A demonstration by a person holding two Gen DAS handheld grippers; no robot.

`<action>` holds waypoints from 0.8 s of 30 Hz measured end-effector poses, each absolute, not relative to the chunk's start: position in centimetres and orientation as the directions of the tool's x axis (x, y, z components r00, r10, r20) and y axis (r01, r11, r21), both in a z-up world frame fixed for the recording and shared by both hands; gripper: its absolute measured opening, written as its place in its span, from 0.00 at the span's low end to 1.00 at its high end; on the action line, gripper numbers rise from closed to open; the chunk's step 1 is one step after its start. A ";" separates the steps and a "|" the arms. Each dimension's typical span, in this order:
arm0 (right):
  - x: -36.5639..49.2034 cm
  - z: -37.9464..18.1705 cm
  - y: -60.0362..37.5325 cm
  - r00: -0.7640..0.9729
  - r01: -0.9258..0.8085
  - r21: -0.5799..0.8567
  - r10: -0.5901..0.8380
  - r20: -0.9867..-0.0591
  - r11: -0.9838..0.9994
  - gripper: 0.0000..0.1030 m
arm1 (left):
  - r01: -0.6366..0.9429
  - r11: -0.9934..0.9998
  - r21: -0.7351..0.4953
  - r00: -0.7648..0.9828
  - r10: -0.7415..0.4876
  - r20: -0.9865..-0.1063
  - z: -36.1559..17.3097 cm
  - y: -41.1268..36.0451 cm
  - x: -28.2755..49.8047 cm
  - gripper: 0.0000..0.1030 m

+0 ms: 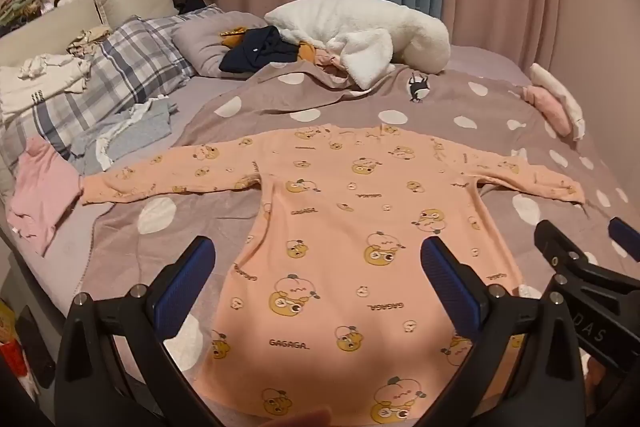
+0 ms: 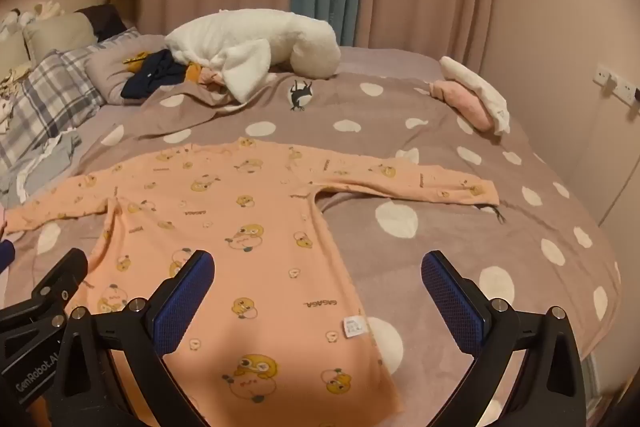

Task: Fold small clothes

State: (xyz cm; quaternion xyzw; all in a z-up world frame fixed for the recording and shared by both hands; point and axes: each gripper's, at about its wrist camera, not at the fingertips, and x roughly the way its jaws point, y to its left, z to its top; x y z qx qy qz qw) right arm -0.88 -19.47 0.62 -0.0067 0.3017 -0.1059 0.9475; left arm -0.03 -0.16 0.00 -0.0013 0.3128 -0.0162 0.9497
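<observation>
The peach long-sleeved top (image 1: 340,227) lies flat across mid-frame on the dotted blanket (image 1: 200,227), sleeves spread. Your left gripper (image 1: 318,291) and right gripper (image 2: 318,291) hover spread wide, holding nothing. Pinch one sleeve cuff (image 2: 480,193) and fold it inward first.

The hem of the peach shirt (image 1: 320,267) is cut off by the lower edge. In the right wrist view its left cuff is lost behind the left gripper (image 2: 8,255).
</observation>
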 end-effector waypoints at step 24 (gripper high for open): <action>-0.7 0.3 -19.1 0.787 0.189 -0.079 -0.199 -0.584 0.979 1.00 | -0.019 0.996 -0.083 0.811 -0.033 -0.583 0.3 1.2 0.1 0.99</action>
